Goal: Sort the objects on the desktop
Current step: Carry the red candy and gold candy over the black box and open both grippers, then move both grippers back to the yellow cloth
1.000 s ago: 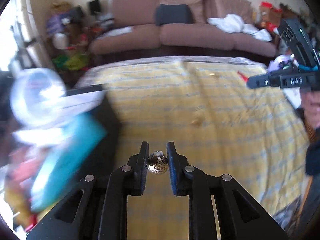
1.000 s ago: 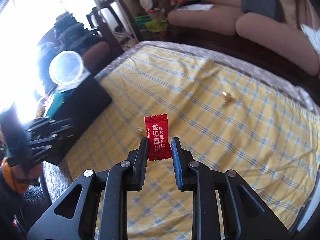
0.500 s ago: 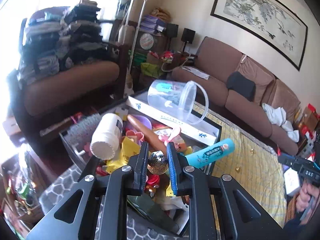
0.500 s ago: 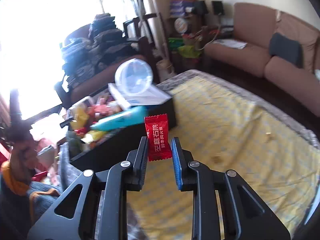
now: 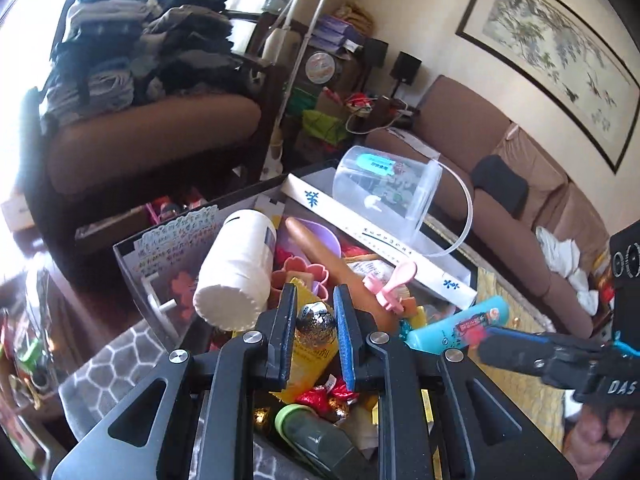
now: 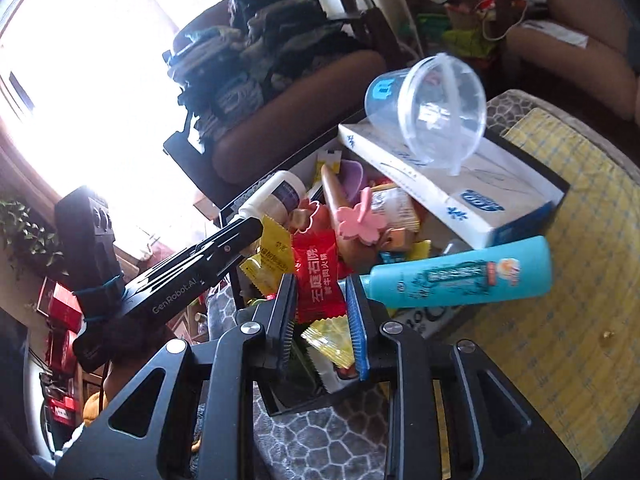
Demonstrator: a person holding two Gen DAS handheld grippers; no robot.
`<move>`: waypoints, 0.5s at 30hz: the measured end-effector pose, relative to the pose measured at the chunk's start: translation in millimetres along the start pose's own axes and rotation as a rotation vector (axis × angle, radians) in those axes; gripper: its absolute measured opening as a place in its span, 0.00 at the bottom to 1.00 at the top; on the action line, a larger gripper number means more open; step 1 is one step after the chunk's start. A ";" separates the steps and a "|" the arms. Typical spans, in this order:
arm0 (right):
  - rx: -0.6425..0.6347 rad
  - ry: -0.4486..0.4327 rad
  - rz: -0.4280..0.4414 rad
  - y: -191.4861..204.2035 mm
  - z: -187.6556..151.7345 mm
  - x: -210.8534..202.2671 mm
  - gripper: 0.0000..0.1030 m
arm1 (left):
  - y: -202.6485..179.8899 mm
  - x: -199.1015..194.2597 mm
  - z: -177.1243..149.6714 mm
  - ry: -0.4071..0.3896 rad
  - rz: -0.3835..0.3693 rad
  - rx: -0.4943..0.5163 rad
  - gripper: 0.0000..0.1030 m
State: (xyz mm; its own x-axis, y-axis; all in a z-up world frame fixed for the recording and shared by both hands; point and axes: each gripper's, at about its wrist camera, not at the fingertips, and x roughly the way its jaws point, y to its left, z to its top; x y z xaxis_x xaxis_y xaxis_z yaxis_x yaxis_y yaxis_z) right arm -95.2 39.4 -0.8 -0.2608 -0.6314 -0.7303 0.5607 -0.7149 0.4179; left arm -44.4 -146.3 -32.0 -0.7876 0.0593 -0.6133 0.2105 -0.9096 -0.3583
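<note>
My left gripper (image 5: 314, 320) is shut on a foil-wrapped chocolate ball (image 5: 316, 326) and hangs over a black box (image 5: 130, 276) crammed with small items. In the right wrist view a red candy packet (image 6: 320, 284) stands between the pads of my right gripper (image 6: 320, 300). Those jaws are opening while the packet still sits upright in them. This gripper hovers over the near corner of the same box (image 6: 558, 196). The left gripper (image 6: 244, 236) reaches in from the left there, and the right gripper (image 5: 486, 344) enters the left wrist view from the right.
The box holds a tipped clear bucket (image 5: 384, 196), a long white carton (image 5: 380, 236), a white bottle (image 5: 236, 276) and a turquoise tube (image 6: 460, 276) jutting over its edge. A yellow checked cloth (image 6: 560, 320) covers the table. An armchair stacked with clothes (image 5: 140, 132) stands behind.
Both grippers swung from the yellow cloth over to the black box, each carrying its sweet. The right jaws now stand slightly wider around the red packet.
</note>
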 end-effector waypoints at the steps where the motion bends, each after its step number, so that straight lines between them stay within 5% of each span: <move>1: 0.003 0.001 -0.004 2.5 1.5 2.8 0.27 | 2.5 -0.5 -0.2 -0.002 -0.005 -0.011 0.17; 3: 0.011 0.010 -0.010 3.4 1.5 2.7 0.28 | 5.4 -1.8 -0.7 0.003 -0.004 -0.024 0.18; 5: 0.012 0.001 -0.030 3.6 -0.9 -7.0 0.31 | 9.3 -3.4 -1.1 0.011 -0.006 -0.042 0.32; 7: 0.009 -0.017 -0.037 -0.9 -3.0 -20.8 0.45 | 11.3 -6.3 -1.2 0.008 0.015 -0.045 0.64; 9: 0.020 -0.049 -0.082 -12.7 -4.6 -38.9 0.64 | 10.4 -11.2 -2.5 -0.025 0.070 -0.029 0.79; 10: 0.028 -0.063 -0.110 -18.8 -4.7 -45.5 0.77 | 10.3 -14.0 -2.9 -0.045 0.104 -0.021 0.82; 15: 0.159 -0.105 -0.261 -81.5 -26.3 -83.4 0.80 | 14.8 -21.6 -5.0 -0.039 0.091 -0.064 0.84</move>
State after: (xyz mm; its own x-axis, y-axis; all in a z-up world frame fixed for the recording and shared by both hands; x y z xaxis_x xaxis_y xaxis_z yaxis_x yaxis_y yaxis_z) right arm -98.5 158.3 11.8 -0.4641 -0.4422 -0.7675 0.3368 -0.8895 0.3088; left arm -21.4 -159.0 -27.5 -0.7848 -0.0397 -0.6184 0.3179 -0.8824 -0.3469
